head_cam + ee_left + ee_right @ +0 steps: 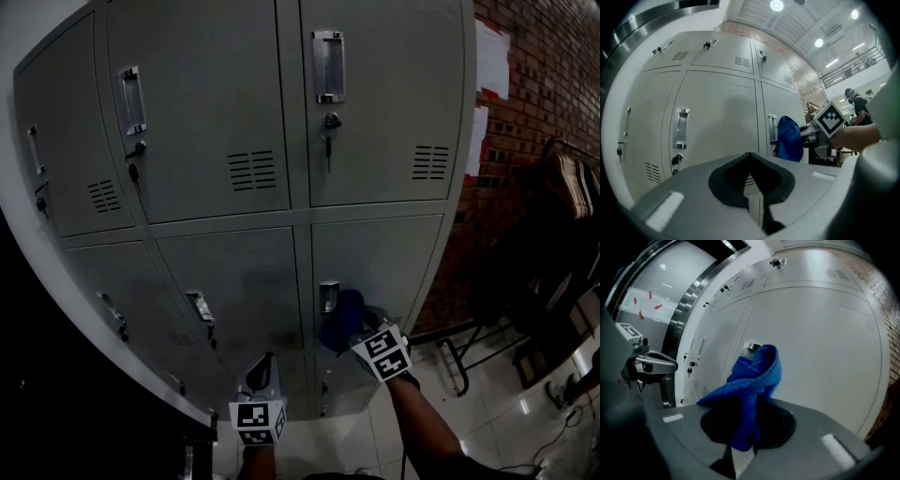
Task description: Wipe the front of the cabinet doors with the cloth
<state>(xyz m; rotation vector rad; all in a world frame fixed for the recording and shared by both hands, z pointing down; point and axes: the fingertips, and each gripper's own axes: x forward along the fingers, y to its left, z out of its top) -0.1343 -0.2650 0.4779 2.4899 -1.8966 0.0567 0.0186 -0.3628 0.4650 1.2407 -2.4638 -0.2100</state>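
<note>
The grey metal lockers fill the head view; the lower right door (389, 258) has a recessed handle (328, 295). A bunched blue cloth (341, 317) sits against that door just right of the handle, and my right gripper (354, 330) is shut on it. In the right gripper view the cloth (757, 376) rises from between the jaws toward the door (825, 348). My left gripper (262, 371) hangs lower and to the left, before the lower middle door (239, 281), shut with nothing in it. The left gripper view shows the cloth (789, 138) beside the handle (773, 129).
A brick wall (548, 84) runs to the right of the lockers. A clothes rack with hangers (567, 178) and a dark metal stand (469, 349) stand on the tiled floor at the right. Keys hang from the upper locks (330, 127). A person (857, 102) stands far off.
</note>
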